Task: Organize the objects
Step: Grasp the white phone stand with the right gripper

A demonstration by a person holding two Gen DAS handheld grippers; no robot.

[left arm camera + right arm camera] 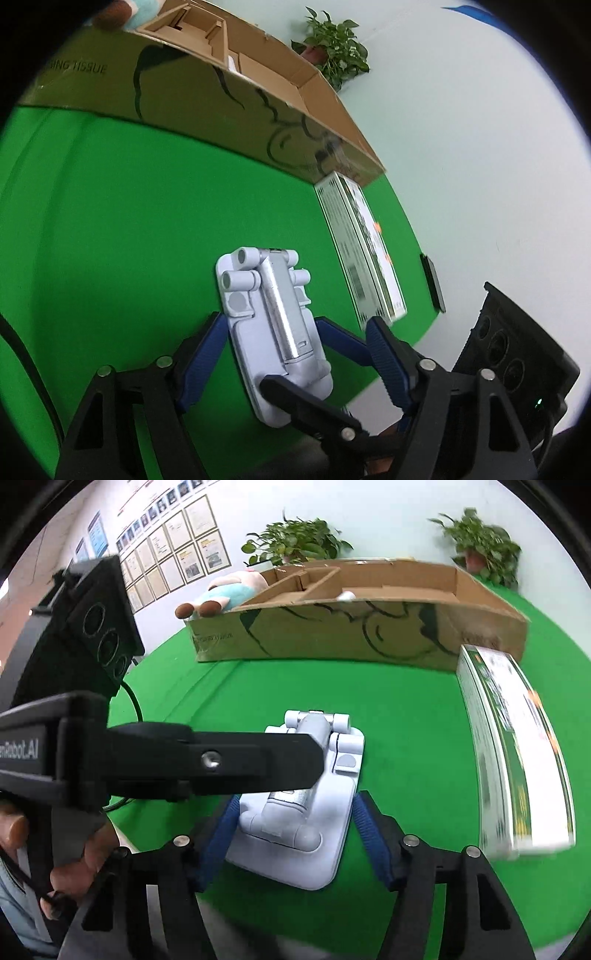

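One white stand (295, 812), folded flat with a silver arm along its middle, sits on the green cloth (406, 738). Two grippers work on it. In the right wrist view the left gripper (288, 760) reaches in from the left, a black finger (221, 760) crossing over the stand's silver arm and hiding part of it; whether its fingers press on the stand cannot be told from here. In the left wrist view that gripper's (291, 354) blue pads sit spread, one pad touching the stand's (273, 332) left edge, the other well off to the right, so the stand is not pinched. One finger of the other gripper lies across the stand's near end there.

The right gripper (293, 838) has its two blue pads on either side of the stand; the left pad seems to touch, the right shows a narrow green gap, and a firm clamp cannot be confirmed.

Behind the stand stands one long open carton (351, 635) with inner dividers; the print on its wall is partly blurred. One plush toy (229, 590) lies over its left end, its head hidden behind the carton's flap. Something small and white peeks over the front wall, too little showing to name. To the right, one flat green-and-white box (513, 746) lies just beside the carton's right end, its print smeared by motion. Two potted plants (295, 542) stand behind, the second (484, 542) at the far right.
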